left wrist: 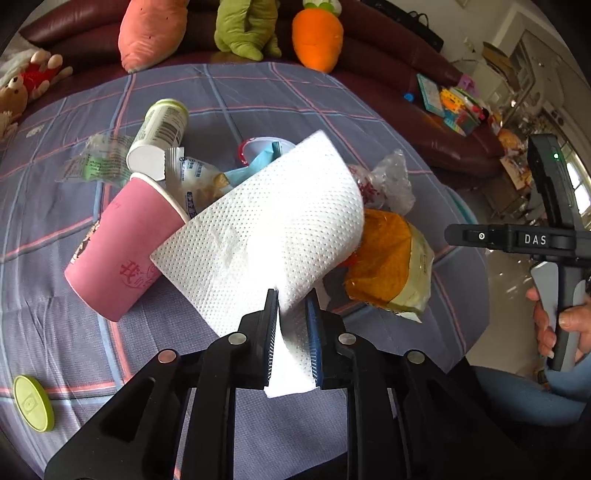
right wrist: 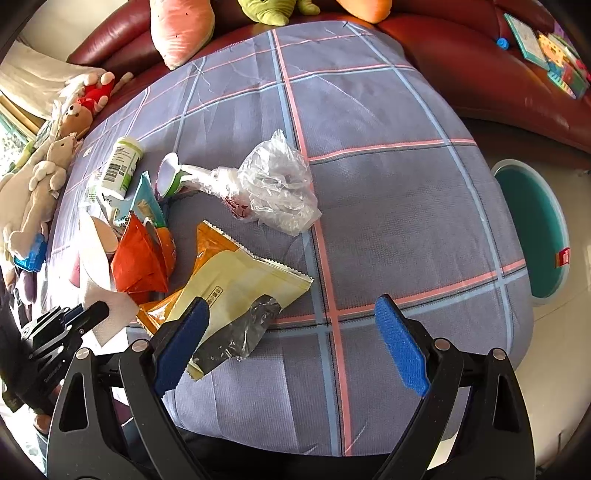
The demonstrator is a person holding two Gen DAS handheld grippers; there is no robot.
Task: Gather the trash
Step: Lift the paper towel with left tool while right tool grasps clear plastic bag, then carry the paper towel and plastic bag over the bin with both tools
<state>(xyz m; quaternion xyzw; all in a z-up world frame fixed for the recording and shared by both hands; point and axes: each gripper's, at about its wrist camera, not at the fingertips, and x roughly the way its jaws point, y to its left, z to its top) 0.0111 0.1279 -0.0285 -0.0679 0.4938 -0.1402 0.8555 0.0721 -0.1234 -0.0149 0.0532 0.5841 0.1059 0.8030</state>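
Observation:
My left gripper (left wrist: pixel 292 295) is shut on a white paper towel (left wrist: pixel 266 229) and holds it lifted above the trash pile; the towel also shows in the right wrist view (right wrist: pixel 107 302). Beneath it lie a pink paper cup (left wrist: pixel 122 240) on its side, a white-green bottle (left wrist: pixel 160 129), small wrappers (left wrist: pixel 195 177), a crumpled clear plastic bag (right wrist: pixel 277 184) and a yellow-orange snack bag (right wrist: pixel 236 284). My right gripper (right wrist: pixel 291 310) is open and empty above the table's front edge, its left finger over the snack bag. A teal bin (right wrist: pixel 532 229) stands on the floor at the right.
The table wears a purple checked cloth (right wrist: pixel 388 203). A green lid (left wrist: pixel 32 402) lies at the front left. Plush toys (left wrist: pixel 151 33) and a dark red sofa (right wrist: pixel 480 66) ring the far side. Toys and books (left wrist: pixel 450 107) lie on the sofa at right.

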